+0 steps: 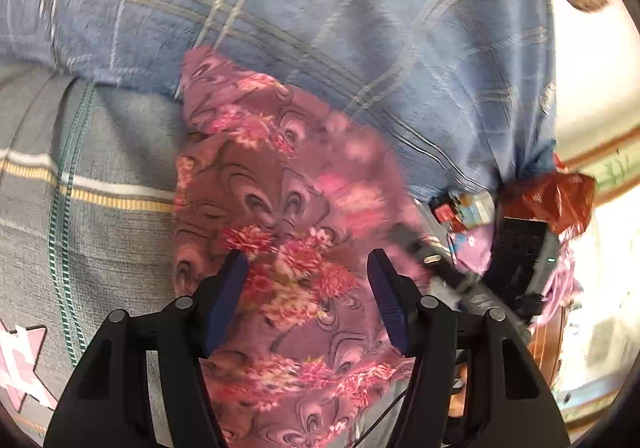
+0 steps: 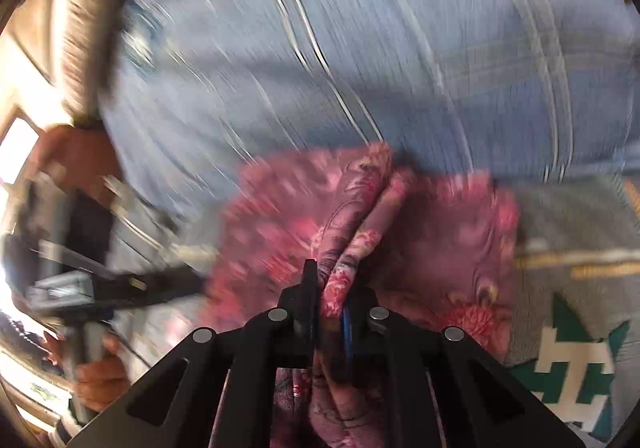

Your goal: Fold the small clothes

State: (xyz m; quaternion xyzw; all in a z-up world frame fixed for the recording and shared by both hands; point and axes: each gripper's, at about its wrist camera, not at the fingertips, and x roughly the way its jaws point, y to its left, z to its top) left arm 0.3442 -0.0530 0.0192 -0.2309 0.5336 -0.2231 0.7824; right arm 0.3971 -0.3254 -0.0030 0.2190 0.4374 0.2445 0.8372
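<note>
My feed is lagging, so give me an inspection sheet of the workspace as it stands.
Surface: grey striped bedcover, blue plaid blanket behind.
Job's things: pink floral garment, partly bunched.
Clutter: red packet and small boxes at the blanket's edge.
Grippers: left gripper open above the garment; right gripper shut on a garment fold.
Cables: thin cable, lower edge.
Surroundings: bright, blurred; a hand visible.

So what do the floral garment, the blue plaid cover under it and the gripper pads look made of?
Floral garment: thin, soft woven fabric, matte; it bunches into fine folds where the right gripper pinches it. Blue plaid cover: brushed, slightly fuzzy cloth, probably cotton or flannel. Left gripper pads: ribbed blue rubber or plastic, by their look.
</note>
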